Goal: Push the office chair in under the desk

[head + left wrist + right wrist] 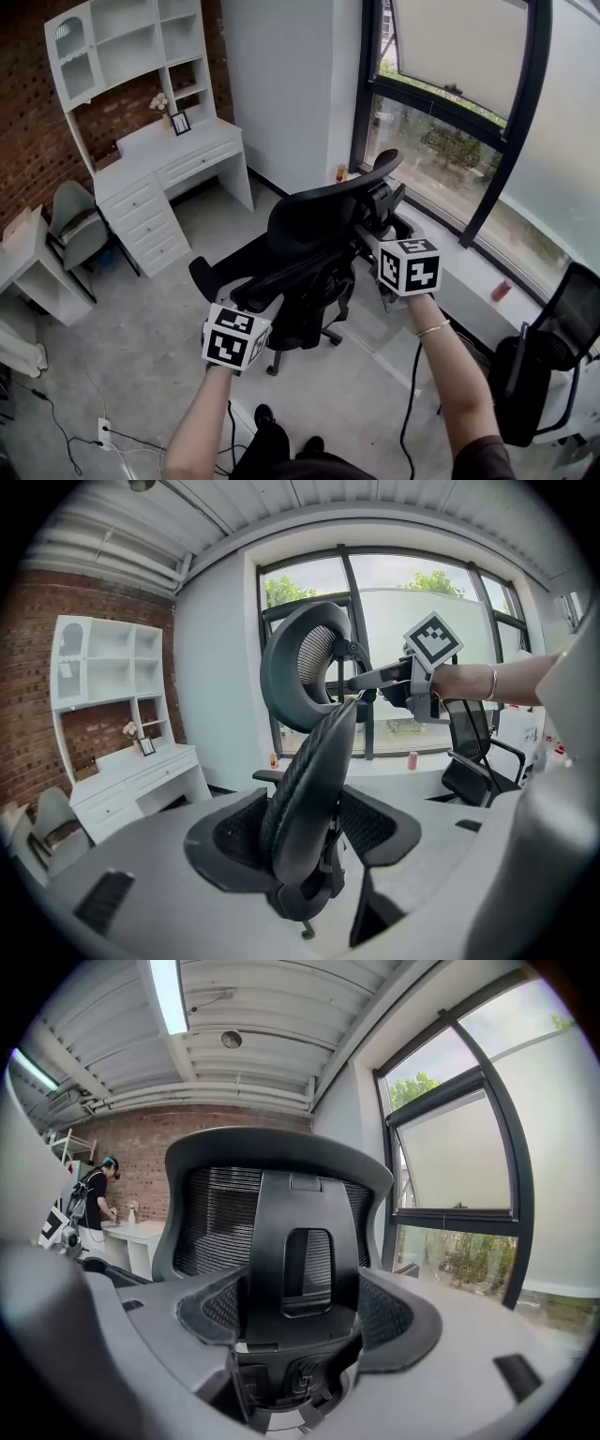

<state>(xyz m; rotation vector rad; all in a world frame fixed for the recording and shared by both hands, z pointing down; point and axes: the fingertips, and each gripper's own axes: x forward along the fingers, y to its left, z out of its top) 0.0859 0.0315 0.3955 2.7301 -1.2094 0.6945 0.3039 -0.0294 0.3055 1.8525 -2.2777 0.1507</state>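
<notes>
1. Shelving [122,47] tops a white desk [178,159] against the brick wall at the far left, and a grey chair [77,223] stands just beside it.
2. My left gripper [251,302] comes next. Its own view shows its jaws narrowed onto the side edge of the office chair [309,234], with the backrest [309,789] pinched edge-on between the two black pads.
3. That black mesh chair stands out on the grey floor [141,347], well apart from the white desk and not tucked under it. Its back faces me and its wheeled base is near my feet.
4. My right gripper [380,230] sits higher, at the headrest [281,1213]. In the right gripper view its jaws are clamped on the black bracket [298,1279] behind the headrest.
5. A tall dark-framed window [450,103] fills the right side, with a pale ledge [469,281] running beneath it.
6. A second black chair [548,366] stands at the far right by that ledge.
</notes>
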